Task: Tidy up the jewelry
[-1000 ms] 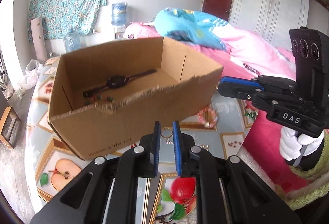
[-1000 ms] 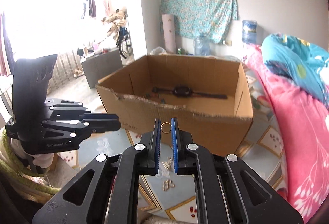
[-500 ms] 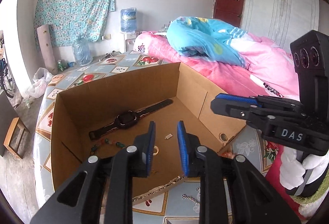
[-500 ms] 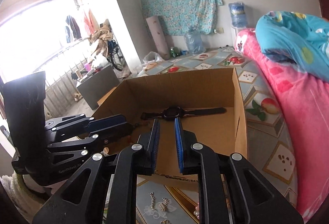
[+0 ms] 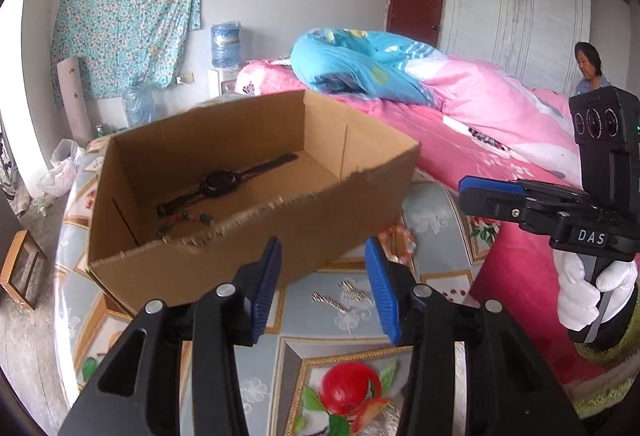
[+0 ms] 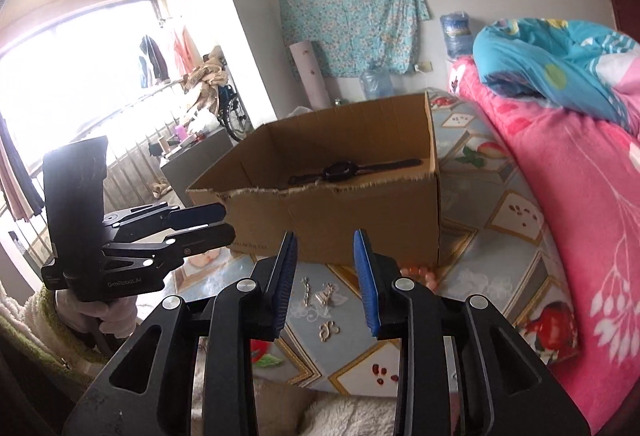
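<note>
Bedroom, fruit-print desk (image 5: 432,212) beside a pink bed: jewelry going into a cardboard box (image 5: 248,196).
Both jaws have just been opening, now spread and empty; watch (image 5: 224,182) lies boxed, silver earrings (image 6: 320,294) on the desk probably next.

Both wrist views close, angled down over own tongs; share cardboard box (image 5: 224,172) (image 6: 352,172), patterned tabletop (image 5: 344,316) (image 6: 472,264).

box (image 5: 320,204) on table (image 5: 432,220), centre of left wrist view | watch (image 5: 224,182) in box, beads (image 5: 188,218) at its 7 o'clock | bracelet (image 5: 396,242) on table at box's 4 o'clock | small metal pieces (image 5: 340,296) at box's 6 o'clock | bed (image 5: 480,132) at 2 o'clock | water bottle (image 5: 226,44) at 11 o'clock, behind
</note>
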The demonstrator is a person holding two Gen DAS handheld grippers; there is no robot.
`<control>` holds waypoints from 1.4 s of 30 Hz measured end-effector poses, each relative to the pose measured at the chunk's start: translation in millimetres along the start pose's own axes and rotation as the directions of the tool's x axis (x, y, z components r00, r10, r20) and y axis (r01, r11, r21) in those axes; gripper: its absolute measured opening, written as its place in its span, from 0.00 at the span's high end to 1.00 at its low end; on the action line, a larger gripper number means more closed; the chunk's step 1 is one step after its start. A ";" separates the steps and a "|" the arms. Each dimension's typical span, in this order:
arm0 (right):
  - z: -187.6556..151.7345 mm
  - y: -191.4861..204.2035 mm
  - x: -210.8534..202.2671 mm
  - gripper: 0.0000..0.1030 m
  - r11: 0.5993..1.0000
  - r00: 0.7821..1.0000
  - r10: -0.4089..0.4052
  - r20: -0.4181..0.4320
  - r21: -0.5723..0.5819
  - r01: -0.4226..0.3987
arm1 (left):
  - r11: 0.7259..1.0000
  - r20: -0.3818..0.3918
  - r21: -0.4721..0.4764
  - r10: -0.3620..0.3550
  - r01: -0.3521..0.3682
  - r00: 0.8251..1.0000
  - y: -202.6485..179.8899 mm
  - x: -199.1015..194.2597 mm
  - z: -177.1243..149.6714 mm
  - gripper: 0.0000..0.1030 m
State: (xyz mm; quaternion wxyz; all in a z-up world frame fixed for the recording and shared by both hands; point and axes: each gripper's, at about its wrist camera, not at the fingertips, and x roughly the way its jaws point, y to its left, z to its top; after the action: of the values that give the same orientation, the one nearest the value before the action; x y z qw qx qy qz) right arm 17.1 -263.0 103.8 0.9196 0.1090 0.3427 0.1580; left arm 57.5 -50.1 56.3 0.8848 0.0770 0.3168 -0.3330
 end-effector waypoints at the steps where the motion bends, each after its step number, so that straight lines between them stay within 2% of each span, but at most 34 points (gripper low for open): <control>1: -9.5 -4.2 5.1 0.72 1.000 0.999 -0.004 -0.033 0.028 0.005 | 1.000 -0.033 -0.001 -0.015 0.015 0.999 -4.2 6.9 -7.4 0.59; 3: -29.2 -11.9 19.4 0.72 0.997 0.994 -0.021 -0.111 0.076 0.030 | 0.999 -0.095 0.000 -0.035 0.036 0.995 -12.9 24.8 -20.3 0.59; 5: -45.3 -16.2 30.7 0.77 0.993 0.984 -0.063 -0.168 0.089 0.079 | 0.998 -0.134 0.021 -0.060 0.063 0.989 -22.3 41.4 -27.8 0.59; 9: -58.0 -18.4 44.9 0.79 0.990 0.974 -0.094 -0.206 0.082 0.113 | 0.990 -0.202 0.111 -0.068 0.092 0.977 -38.4 70.5 -35.6 0.59; 12: -59.3 -19.3 50.3 0.79 0.990 0.974 -0.091 -0.206 0.084 0.110 | 0.975 -0.236 0.191 -0.065 0.112 0.969 -49.5 82.9 -38.6 0.61; 16: -60.4 -25.1 54.9 0.79 0.989 0.978 -0.065 -0.197 0.116 0.089 | 0.961 -0.261 0.248 -0.058 0.125 0.964 -59.6 90.9 -38.7 0.68; 23: -66.2 -23.8 49.9 0.79 0.989 0.983 -0.039 -0.182 0.130 0.064 | 0.961 -0.297 0.247 -0.050 0.127 0.954 -61.5 96.9 -33.1 0.81; 33: -70.8 -27.4 47.9 0.79 0.989 0.987 -0.028 -0.158 0.139 0.051 | 0.965 -0.354 0.221 -0.053 0.139 0.934 -60.7 102.5 -27.3 0.82; 36: -71.8 -28.7 47.6 0.79 0.989 0.988 -0.024 -0.153 0.140 0.046 | 0.963 -0.357 0.244 -0.024 0.117 0.934 -63.5 104.9 -26.1 0.88; 42: -72.6 -30.6 47.2 0.80 0.988 0.989 -0.017 -0.150 0.150 0.039 | 0.957 -0.358 0.274 0.009 0.096 0.934 -68.9 106.5 -25.4 0.89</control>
State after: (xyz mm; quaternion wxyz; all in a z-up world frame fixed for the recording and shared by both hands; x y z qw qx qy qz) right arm 9.2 -267.4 12.4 0.8827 0.1622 0.4227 0.1260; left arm 62.1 -151.6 -23.8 0.7845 0.2562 0.4216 -0.3758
